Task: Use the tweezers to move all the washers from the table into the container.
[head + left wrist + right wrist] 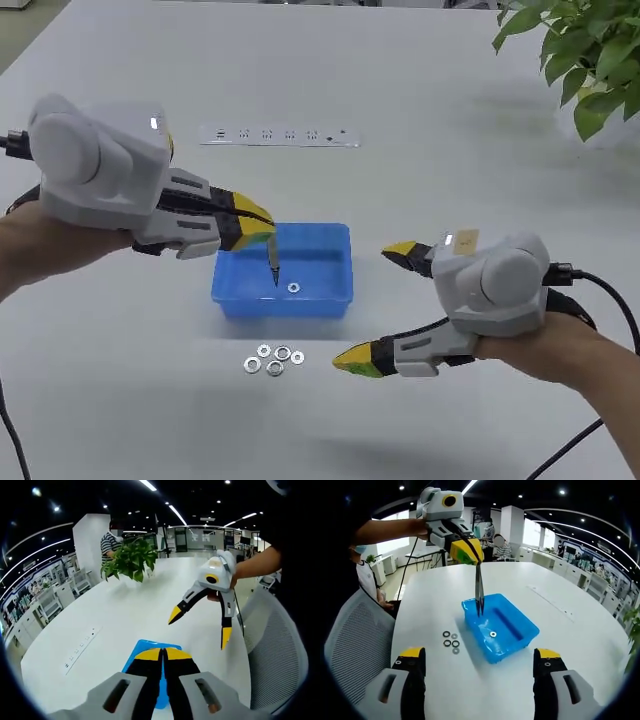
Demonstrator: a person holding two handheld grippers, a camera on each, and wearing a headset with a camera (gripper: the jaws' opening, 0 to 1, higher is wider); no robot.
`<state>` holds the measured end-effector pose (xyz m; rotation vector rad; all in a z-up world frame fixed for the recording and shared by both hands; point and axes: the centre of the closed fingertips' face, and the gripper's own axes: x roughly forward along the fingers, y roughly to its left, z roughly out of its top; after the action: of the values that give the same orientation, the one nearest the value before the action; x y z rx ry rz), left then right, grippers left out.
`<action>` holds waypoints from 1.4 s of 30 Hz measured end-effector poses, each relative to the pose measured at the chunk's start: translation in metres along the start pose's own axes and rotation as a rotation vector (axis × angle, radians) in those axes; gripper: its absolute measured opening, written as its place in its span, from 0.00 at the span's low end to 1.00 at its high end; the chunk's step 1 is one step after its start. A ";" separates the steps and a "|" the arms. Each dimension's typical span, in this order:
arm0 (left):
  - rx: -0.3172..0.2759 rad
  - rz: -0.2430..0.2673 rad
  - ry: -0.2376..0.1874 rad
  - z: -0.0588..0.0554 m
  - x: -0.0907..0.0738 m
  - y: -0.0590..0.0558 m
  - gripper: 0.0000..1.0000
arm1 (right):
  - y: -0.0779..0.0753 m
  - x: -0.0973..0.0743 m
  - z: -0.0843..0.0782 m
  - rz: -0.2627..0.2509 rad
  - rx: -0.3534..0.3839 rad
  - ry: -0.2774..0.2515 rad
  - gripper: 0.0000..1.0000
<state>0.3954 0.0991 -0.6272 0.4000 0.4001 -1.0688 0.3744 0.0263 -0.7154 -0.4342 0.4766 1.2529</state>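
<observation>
One washer (293,288) sits in your container (230,296), five washers (283,353) wait on the surface (450,120), your left gripper (262,228) clamps the tweezers (273,262), and your right gripper (362,305) gapes wide.

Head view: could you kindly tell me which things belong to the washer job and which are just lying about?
Job: tweezers in the left gripper; blue container; one washer inside it; five washers on the table.
Lying about: power strip; plant.
</observation>
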 end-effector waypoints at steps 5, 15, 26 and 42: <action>0.000 -0.004 -0.007 0.004 -0.003 -0.006 0.04 | 0.003 -0.001 -0.002 0.003 -0.003 0.004 0.91; 0.011 -0.010 -0.012 0.008 -0.009 -0.015 0.04 | 0.011 -0.003 -0.005 0.013 -0.001 0.011 0.91; 0.021 -0.034 -0.010 0.007 -0.010 -0.030 0.04 | 0.016 -0.002 -0.004 0.022 -0.008 0.010 0.91; 0.004 -0.074 0.002 -0.010 -0.005 -0.052 0.05 | 0.024 0.001 -0.007 0.043 -0.012 0.016 0.89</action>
<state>0.3457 0.0861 -0.6395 0.3927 0.4175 -1.1414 0.3509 0.0295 -0.7233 -0.4465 0.4941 1.2952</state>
